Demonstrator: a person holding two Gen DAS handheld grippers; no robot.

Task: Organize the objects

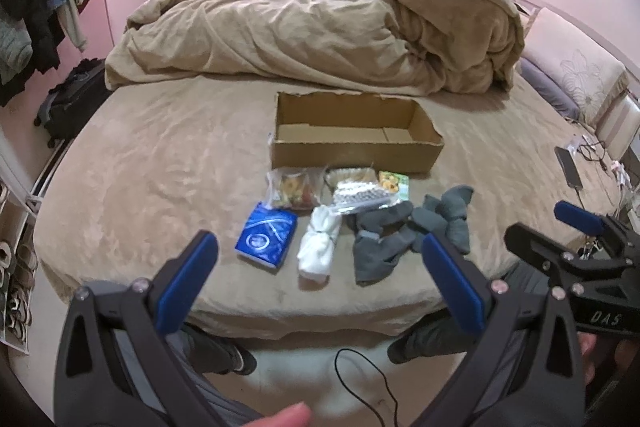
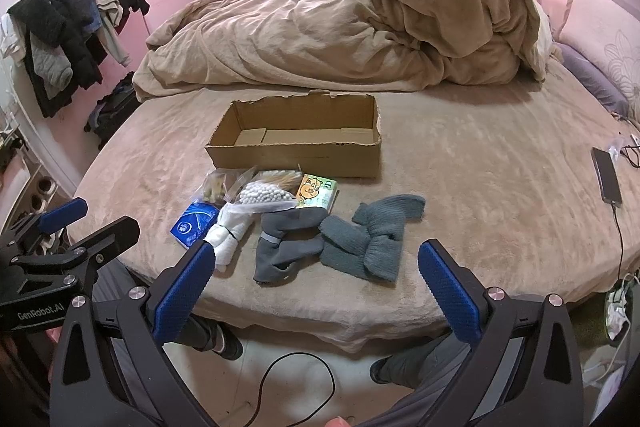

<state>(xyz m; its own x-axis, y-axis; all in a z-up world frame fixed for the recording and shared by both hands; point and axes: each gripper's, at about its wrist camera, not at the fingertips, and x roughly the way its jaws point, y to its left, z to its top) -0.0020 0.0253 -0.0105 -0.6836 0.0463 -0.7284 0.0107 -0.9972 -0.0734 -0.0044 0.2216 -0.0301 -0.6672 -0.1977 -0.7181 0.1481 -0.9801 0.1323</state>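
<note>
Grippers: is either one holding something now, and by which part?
Nothing is held. The left gripper and right gripper are both open, short of the socks on the bed.

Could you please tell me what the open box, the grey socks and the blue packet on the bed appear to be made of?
Box: plain brown corrugated cardboard, matte, with a ragged torn back rim.
Grey socks: soft knitted fabric, probably wool or acrylic; the ribbed texture shows.
Blue packet: seemingly thin plastic film, judging by its slight sheen and printed surface; contents cannot be told.

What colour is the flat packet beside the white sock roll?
Blue with white swirls; clearest in the left wrist view.
</note>
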